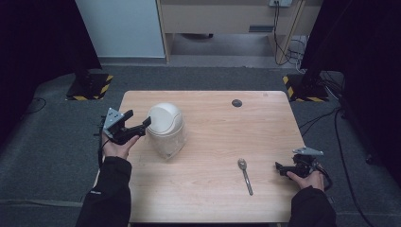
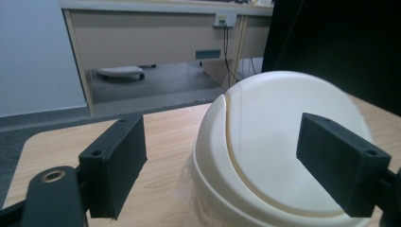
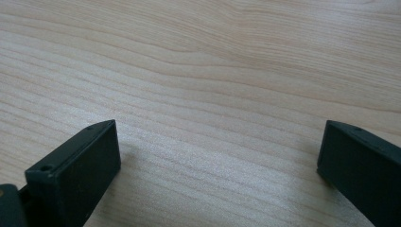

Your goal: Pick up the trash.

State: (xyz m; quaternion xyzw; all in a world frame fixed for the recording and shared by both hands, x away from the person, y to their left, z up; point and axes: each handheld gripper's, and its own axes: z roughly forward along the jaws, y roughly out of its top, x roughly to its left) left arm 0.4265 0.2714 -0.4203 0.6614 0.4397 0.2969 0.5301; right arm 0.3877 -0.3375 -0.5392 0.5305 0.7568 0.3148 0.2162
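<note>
While I held the left gripper (image 1: 142, 124) up against the cream swing-lid bin (image 1: 165, 130), its jaws stood wide apart, one out over the domed lid (image 2: 283, 142) and the other off to the side over bare wood, gripping nothing. That bin sat on the left half of the counter (image 1: 213, 118), with what looked like a clear liner bunched at its base. My right gripper (image 1: 283, 169) lay low near the counter's right edge, jaws spread over plain wood grain and likewise empty, with the metal spoon (image 1: 245, 175) just to its left. I judged the risk to be the lid: a smooth, rounded dome that pivots could let a jaw slide off or swing inward under a push. The light bin could also tip or skid toward the middle if I pressed from one side only.
</note>
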